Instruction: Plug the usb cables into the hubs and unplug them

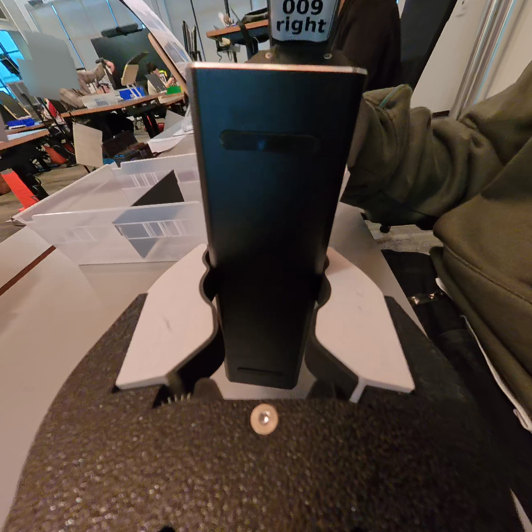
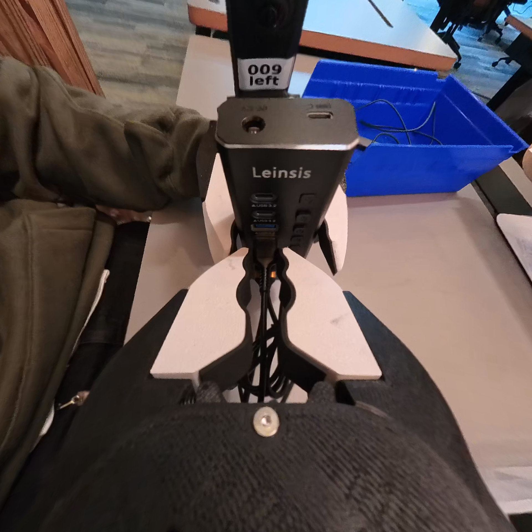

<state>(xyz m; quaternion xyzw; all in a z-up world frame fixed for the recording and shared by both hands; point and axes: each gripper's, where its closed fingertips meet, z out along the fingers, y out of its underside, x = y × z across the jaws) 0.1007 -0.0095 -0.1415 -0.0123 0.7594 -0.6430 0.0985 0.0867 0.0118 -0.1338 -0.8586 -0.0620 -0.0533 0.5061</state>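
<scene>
Left gripper [image 1: 263,276] is clamped on the lower part of a dark USB hub [image 1: 273,184], holding it upright above the pale table [image 1: 57,302]; in the left wrist view only the hub's plain back shows, with one long dark slot across it. Right wrist view shows the hub's port face [image 2: 283,178]: a round socket and an oval port on the top end, a column of small ports below and buttons beside them. Right gripper [image 2: 264,260] is closed on the black plug of a USB cable [image 2: 263,316]; plug sits at the lowest port of the column, touching the hub, cannot tell how deep it is seated. Cable runs back between the right gripper's white fingers [image 2: 213,316] toward the camera in loose loops. The two grippers face each other with the hub between them. An olive sleeve [image 2: 95,149] reaches in beside the hub. A blue bin [image 2: 417,161] with thin dark wires inside stands on the table behind. Clear plastic trays [image 1: 115,227] sit on the table, past the hub, in the left wrist view.
</scene>
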